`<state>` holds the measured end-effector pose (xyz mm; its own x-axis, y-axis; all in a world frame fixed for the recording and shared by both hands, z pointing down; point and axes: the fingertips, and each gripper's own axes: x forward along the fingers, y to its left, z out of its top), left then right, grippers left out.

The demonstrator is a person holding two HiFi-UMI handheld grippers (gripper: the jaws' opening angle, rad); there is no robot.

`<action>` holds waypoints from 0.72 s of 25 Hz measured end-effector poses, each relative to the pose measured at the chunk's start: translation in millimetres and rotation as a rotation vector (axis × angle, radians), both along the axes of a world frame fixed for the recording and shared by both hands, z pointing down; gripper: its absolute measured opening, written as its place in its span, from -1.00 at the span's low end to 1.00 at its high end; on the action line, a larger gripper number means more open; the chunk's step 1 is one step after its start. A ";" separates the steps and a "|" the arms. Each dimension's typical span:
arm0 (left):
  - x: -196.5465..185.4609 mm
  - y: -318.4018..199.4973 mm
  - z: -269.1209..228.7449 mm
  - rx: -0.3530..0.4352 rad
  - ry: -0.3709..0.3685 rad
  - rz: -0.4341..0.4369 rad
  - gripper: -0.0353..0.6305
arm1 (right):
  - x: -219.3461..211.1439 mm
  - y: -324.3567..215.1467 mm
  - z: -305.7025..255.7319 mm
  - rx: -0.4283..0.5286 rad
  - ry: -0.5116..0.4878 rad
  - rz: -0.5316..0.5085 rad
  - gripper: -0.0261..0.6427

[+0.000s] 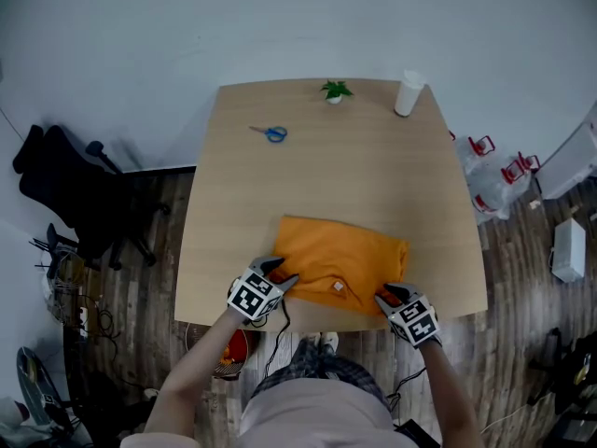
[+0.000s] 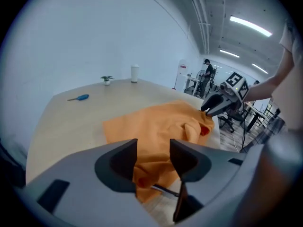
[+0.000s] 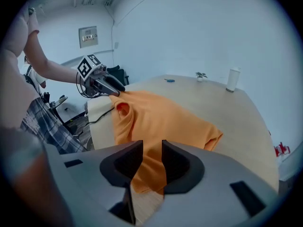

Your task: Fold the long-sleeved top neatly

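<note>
A black office chair (image 1: 65, 189) stands on the wooden floor at the far left, apart from the tabletop (image 1: 326, 175). Blue-handled scissors (image 1: 273, 134) lie on the far left part of the tabletop. Nearer the person, the left gripper (image 1: 280, 273) sits at the near left corner of the orange long-sleeved top (image 1: 340, 255). Its fingers (image 2: 120, 160) are closed on a bunched fold of the cloth, which is lifted a little there.

The top lies as a rough rectangle close to the tabletop's near edge, between the two grippers. A small green plant (image 1: 336, 90) and a white cup (image 1: 409, 93) stand at the far edge. The right gripper (image 1: 384, 294) is at the top's near right corner, its fingers (image 3: 177, 162) pinching the orange cloth that fills the narrow gap between them. White bags with red handles (image 1: 494, 171) lie on the floor at the right.
</note>
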<state>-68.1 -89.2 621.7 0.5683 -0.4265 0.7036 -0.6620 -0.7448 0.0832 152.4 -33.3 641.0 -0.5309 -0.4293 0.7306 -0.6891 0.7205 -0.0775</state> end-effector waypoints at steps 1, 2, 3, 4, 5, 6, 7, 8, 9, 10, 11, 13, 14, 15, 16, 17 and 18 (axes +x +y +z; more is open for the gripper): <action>-3.4 4.4 7.3 -0.023 -0.008 -0.005 -0.24 | 3.7 5.9 8.0 -0.023 0.016 0.004 -0.53; -6.7 9.3 13.3 -0.040 -0.016 -0.006 -0.24 | 8.4 12.3 14.3 -0.042 0.028 0.010 -0.52; -9.8 14.2 17.9 -0.050 -0.023 -0.006 -0.24 | 14.1 18.9 19.3 -0.057 0.036 0.018 -0.51; -12.9 18.7 20.9 -0.055 -0.027 -0.006 -0.24 | 20.4 25.4 23.2 -0.067 0.042 0.028 -0.50; -15.8 22.6 23.0 -0.059 -0.029 -0.007 -0.24 | 26.9 31.3 26.4 -0.074 0.046 0.039 -0.50; -18.7 26.0 24.7 -0.062 -0.030 -0.008 -0.24 | 32.8 36.1 28.7 -0.078 0.048 0.051 -0.49; -21.3 28.7 26.4 -0.063 -0.033 -0.010 -0.24 | 37.6 39.3 30.5 -0.078 0.047 0.063 -0.49; -23.7 30.8 28.1 -0.062 -0.037 -0.012 -0.24 | 40.8 40.7 31.9 -0.075 0.044 0.073 -0.48; -25.2 32.4 29.9 -0.061 -0.039 -0.015 -0.23 | 42.8 41.1 33.3 -0.071 0.040 0.079 -0.47; -25.9 33.6 31.5 -0.061 -0.037 -0.020 -0.22 | 44.0 41.4 35.1 -0.069 0.038 0.084 -0.47; -25.9 34.4 32.8 -0.062 -0.033 -0.024 -0.22 | 44.8 41.9 37.4 -0.072 0.037 0.087 -0.47; -24.7 34.7 33.9 -0.059 -0.030 -0.027 -0.21 | 45.8 42.9 40.5 -0.084 0.038 0.095 -0.47; -24.2 34.6 33.3 -0.059 -0.029 -0.027 -0.21 | 45.9 43.0 39.9 -0.088 0.037 0.097 -0.47; -23.9 34.2 31.5 -0.058 -0.024 -0.030 -0.19 | 45.8 42.2 37.4 -0.088 0.032 0.097 -0.46; -23.7 33.2 27.9 -0.055 -0.014 -0.036 -0.18 | 45.7 40.9 32.6 -0.084 0.023 0.099 -0.45; -23.8 31.6 22.5 -0.047 -0.001 -0.045 -0.18 | 45.4 39.1 25.2 -0.075 0.008 0.102 -0.44; -24.6 29.2 15.4 -0.034 0.015 -0.059 -0.16 | 45.2 36.2 15.8 -0.061 -0.012 0.108 -0.44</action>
